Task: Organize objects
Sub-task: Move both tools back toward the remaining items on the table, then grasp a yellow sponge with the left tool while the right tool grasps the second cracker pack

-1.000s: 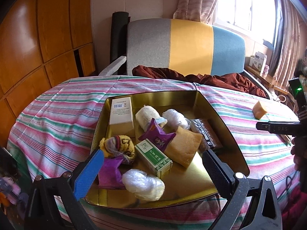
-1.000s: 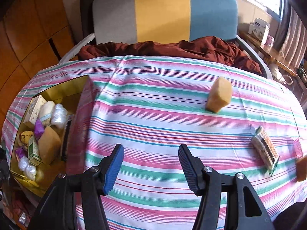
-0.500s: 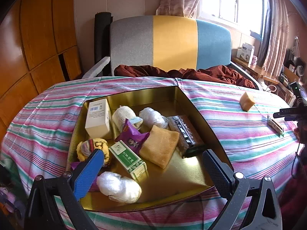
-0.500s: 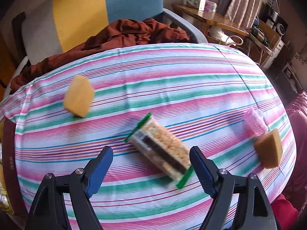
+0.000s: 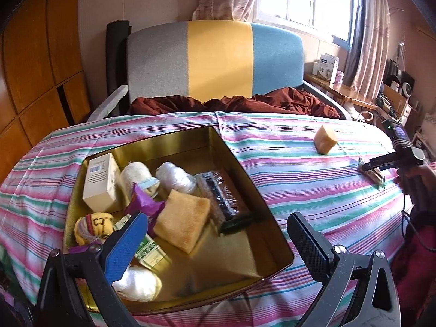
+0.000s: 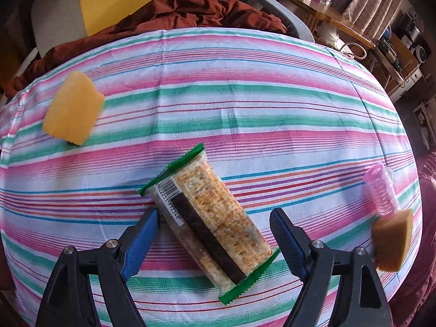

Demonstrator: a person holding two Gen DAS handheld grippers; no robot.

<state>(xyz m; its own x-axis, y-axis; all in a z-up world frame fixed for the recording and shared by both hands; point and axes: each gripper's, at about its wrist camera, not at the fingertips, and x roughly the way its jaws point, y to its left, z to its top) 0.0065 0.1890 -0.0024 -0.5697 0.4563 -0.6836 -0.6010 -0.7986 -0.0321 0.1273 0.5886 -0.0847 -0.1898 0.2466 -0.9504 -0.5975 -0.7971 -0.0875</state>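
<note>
Crackers in a see-through packet (image 6: 209,226) with green ends lie slanted on the striped cloth (image 6: 245,114), well away from the gold tin (image 5: 245,179). The right gripper (image 6: 214,235) has just been spreading its jaws, and the packet now sits between them with no pad pressing on it. It looks like the pick-up step. To do it well, squeeze the long sides near the middle, gently, because crackers break. A yellow sponge (image 6: 72,111) waits nearby, and a pink roller (image 6: 381,190) and brown sponge (image 6: 392,241) sit at the edge. The left gripper (image 5: 215,241) hangs wide and empty over the tin.
</note>
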